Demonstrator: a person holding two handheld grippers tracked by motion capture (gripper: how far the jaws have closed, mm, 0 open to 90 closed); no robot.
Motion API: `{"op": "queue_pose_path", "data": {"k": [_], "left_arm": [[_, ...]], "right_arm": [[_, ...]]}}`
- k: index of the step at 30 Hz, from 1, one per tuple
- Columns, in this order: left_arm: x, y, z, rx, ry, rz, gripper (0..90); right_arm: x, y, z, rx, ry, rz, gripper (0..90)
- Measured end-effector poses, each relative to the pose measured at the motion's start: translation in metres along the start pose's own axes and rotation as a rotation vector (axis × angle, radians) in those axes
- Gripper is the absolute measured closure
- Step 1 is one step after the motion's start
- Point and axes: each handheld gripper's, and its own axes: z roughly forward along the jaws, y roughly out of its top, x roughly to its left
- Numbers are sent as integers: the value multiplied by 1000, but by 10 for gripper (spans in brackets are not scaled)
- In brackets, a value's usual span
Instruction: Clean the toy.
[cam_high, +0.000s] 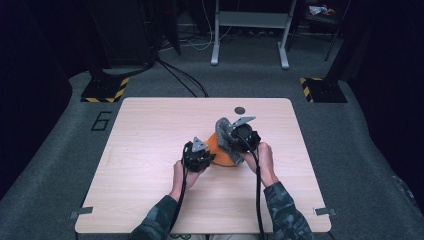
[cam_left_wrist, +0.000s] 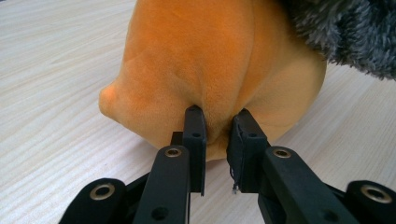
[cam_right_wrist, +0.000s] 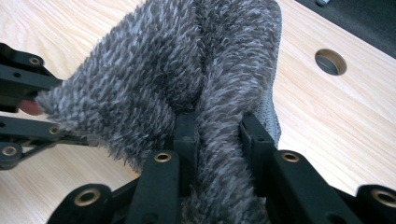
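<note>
While a fold of the orange plush (cam_left_wrist: 215, 70) is pinched in the left claw (cam_left_wrist: 215, 135), the grey fuzzy cover (cam_right_wrist: 187, 70), clamped between the right claw (cam_right_wrist: 217, 135) jaws directly ahead, should be drawn steadily away.

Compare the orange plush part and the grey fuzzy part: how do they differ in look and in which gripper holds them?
The orange plush part is smooth and short-piled; the grey fuzzy part is shaggy. The left gripper pinches a fold of the orange one, the right gripper a fold of the grey one. Both are soft and clamped.
</note>
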Motion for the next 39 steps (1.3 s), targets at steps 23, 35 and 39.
{"op": "queue_pose_path", "data": {"k": [23, 35, 39], "left_arm": [[1, 0, 1, -1, 0, -6, 782], [2, 0, 1, 10, -2, 2, 782], [2, 0, 1, 6, 2, -1, 782]], "right_arm": [[-41, -46, 20, 107, -31, 154, 720], [-49, -65, 45, 206, -25, 202, 720], [-51, -69, 49, 221, -33, 201, 719]]}}
